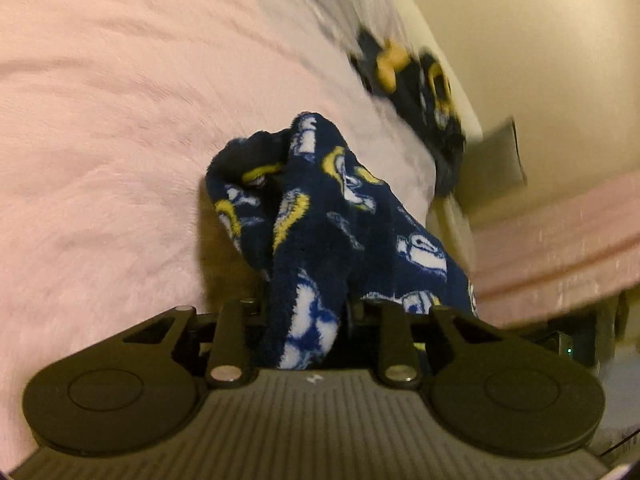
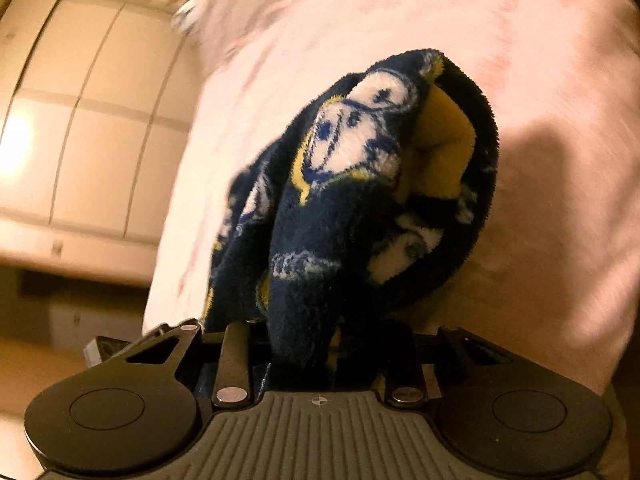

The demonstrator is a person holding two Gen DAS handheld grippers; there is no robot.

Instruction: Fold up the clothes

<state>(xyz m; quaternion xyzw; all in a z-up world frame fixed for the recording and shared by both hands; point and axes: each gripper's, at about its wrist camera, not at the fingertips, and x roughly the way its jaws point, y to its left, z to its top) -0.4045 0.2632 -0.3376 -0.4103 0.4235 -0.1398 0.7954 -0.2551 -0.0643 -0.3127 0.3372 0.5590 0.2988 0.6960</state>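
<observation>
A navy fleece garment [image 1: 320, 216] printed with white and yellow figures is bunched up over my left gripper [image 1: 280, 192], which is shut on it. The cloth hides the fingertips. It hangs above a pink bedspread [image 1: 100, 140]. In the right wrist view, another bunch of the same fleece [image 2: 340, 200] wraps my right gripper [image 2: 384, 148], also shut on it. One yellow finger [image 2: 440, 140] shows inside the fold. A blurred patch with the same print [image 1: 420, 80] lies at the upper right of the left wrist view. I cannot tell whether it joins the held part.
The pink bedspread [image 2: 520, 80] fills most of both views. Cream wardrobe doors [image 2: 88, 120] stand to the left in the right wrist view. A cream wall [image 1: 540, 40] and a grey object [image 1: 496, 156] lie beyond the bed's edge.
</observation>
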